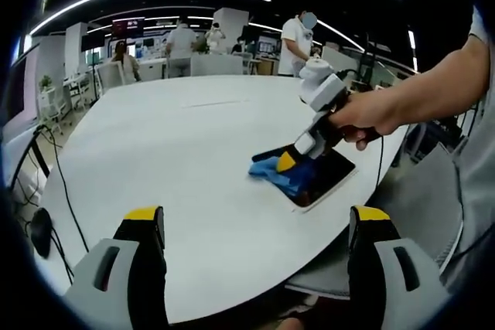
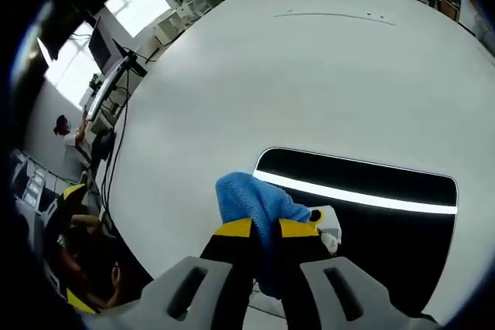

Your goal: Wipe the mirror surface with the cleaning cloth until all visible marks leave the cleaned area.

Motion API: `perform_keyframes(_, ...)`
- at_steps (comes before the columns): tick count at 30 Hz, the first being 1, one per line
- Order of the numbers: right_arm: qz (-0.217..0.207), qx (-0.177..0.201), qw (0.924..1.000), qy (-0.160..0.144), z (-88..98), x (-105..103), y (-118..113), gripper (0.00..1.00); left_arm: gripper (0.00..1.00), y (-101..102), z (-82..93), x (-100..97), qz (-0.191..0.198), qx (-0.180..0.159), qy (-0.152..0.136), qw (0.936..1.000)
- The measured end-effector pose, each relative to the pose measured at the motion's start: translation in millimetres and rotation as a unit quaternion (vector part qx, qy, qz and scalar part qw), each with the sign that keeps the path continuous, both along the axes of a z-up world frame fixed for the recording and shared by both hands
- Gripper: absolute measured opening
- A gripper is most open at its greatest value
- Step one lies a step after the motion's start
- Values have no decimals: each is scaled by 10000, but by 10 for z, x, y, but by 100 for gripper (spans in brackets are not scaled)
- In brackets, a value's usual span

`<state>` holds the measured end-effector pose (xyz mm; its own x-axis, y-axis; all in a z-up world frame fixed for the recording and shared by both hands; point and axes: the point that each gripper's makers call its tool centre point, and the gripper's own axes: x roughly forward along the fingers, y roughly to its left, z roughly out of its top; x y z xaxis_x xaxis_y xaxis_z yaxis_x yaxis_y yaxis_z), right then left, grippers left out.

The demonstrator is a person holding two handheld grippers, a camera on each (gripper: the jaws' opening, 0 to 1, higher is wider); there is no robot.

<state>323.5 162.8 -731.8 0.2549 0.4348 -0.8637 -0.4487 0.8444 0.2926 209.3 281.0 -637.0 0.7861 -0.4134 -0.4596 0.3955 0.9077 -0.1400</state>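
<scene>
The mirror (image 2: 363, 206), laid near the bench (image 2: 309, 75) edge, is wiped with the cloth (image 2: 259, 206) clamped in the right gripper (image 2: 267, 229); the left gripper (image 1: 255, 226) is held open, empty.

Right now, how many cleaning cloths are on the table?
1: a blue cloth, clamped in the right tool and lying at the near-left corner of the mirror. None other is visible on the white table.

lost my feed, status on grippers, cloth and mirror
Right gripper shut on blue cloth, pressing it at the mirror's near end. Left gripper open, off the white table. Nothing in the way.
</scene>
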Motion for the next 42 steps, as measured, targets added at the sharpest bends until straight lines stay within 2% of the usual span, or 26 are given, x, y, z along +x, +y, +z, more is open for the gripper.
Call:
perform_keyframes(3, 9, 10, 10000, -5, -18, 21, 5, 5, 98, -17, 0, 13, -21, 18, 2, 10000)
perform_keyframes(5, 190, -3, 9998, -117, -25, 28, 8, 5, 98, -26, 13, 22, -21, 8, -19, 10000)
perform_keyframes(10, 190, 28, 9997, -115, -3, 0, -22, 5, 99, -35, 1, 20, -24, 50, -27, 10000)
perform_keyframes(29, 256, -27, 9995, -195, -9, 20, -329, 5, 98, -131, 37, 2, -16, -23, -84, 10000)
perform_keyframes(42, 71, 6, 9998, -177, -9, 61, -611, 5, 98, -213, 7, 1, -81, 0, -64, 9999)
